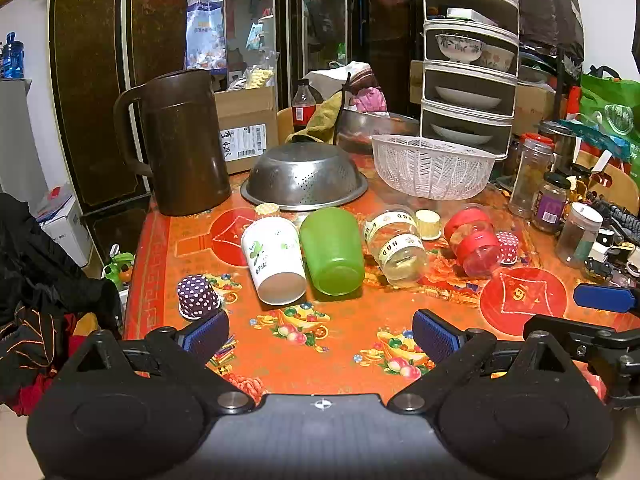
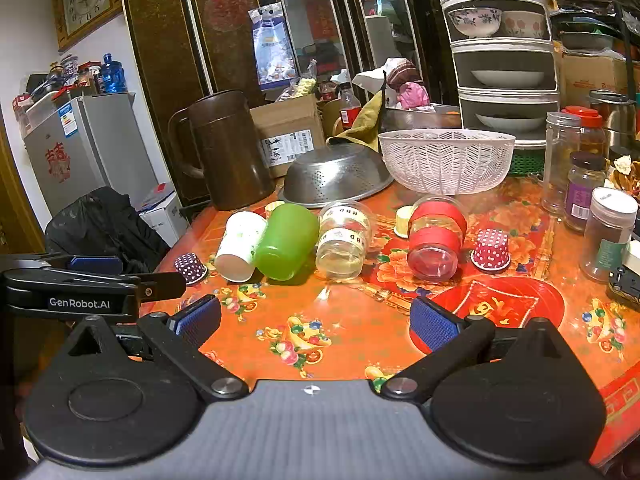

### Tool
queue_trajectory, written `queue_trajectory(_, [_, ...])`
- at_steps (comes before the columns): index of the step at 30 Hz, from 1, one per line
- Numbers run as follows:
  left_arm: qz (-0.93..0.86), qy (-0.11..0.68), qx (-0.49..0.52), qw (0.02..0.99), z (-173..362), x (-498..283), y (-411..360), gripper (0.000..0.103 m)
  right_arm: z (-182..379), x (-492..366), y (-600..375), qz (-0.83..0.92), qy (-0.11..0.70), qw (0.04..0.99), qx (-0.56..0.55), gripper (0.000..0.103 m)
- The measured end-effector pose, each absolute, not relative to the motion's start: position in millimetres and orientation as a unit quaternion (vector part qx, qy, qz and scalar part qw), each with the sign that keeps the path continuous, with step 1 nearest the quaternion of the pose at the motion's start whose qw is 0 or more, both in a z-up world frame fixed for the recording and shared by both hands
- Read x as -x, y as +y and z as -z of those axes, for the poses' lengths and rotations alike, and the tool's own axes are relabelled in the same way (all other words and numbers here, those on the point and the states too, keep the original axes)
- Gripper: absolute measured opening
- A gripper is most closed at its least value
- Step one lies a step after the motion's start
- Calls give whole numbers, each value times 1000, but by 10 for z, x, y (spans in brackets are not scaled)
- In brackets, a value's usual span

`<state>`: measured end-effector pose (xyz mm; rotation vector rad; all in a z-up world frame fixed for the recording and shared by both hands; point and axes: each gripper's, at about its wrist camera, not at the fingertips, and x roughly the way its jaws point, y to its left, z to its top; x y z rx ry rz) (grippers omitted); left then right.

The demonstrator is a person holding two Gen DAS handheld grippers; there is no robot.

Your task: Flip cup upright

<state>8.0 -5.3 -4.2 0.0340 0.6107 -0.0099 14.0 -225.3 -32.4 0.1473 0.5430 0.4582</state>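
Note:
Several cups lie on their sides in a row on the orange table: a white paper cup [image 1: 273,260] [image 2: 240,246], a green plastic cup [image 1: 333,250] [image 2: 286,240], a clear cup with a yellow band [image 1: 396,246] [image 2: 344,240] and a clear cup with red bands [image 1: 474,242] [image 2: 436,238]. Small dotted paper cups stand upside down: a purple one [image 1: 197,295] [image 2: 190,267] and a red one [image 1: 507,246] [image 2: 491,249]. My left gripper [image 1: 320,334] is open and empty, short of the row. My right gripper [image 2: 316,322] is open and empty too.
Behind the row are a brown jug [image 1: 180,144], an upside-down steel colander [image 1: 304,176], a white plastic basket [image 1: 434,166] and a tiered dish rack [image 1: 468,60]. Jars [image 1: 552,200] crowd the right side. The table's left edge [image 1: 136,280] drops off beside dark clothing.

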Motion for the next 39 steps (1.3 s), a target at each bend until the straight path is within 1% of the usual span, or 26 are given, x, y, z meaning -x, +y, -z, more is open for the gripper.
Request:
queue_trajectory(25, [5, 306, -18, 952, 57, -114, -121, 99, 359, -169, -2307, -228, 271, 932, -73, 102])
queue_trajectory(29, [6, 315, -15, 949, 61, -177, -175, 99, 392, -169, -2346, -231, 271, 931, -76, 102])
queue_trajectory(33, [-4, 339, 6, 941, 1, -412, -260, 99, 438, -176, -2448, -231, 272, 931, -82, 102])
queue_trajectory(39, [22, 419, -9, 907, -59, -1230, -630, 99, 470, -136, -2665, -230, 269, 930, -103, 102])
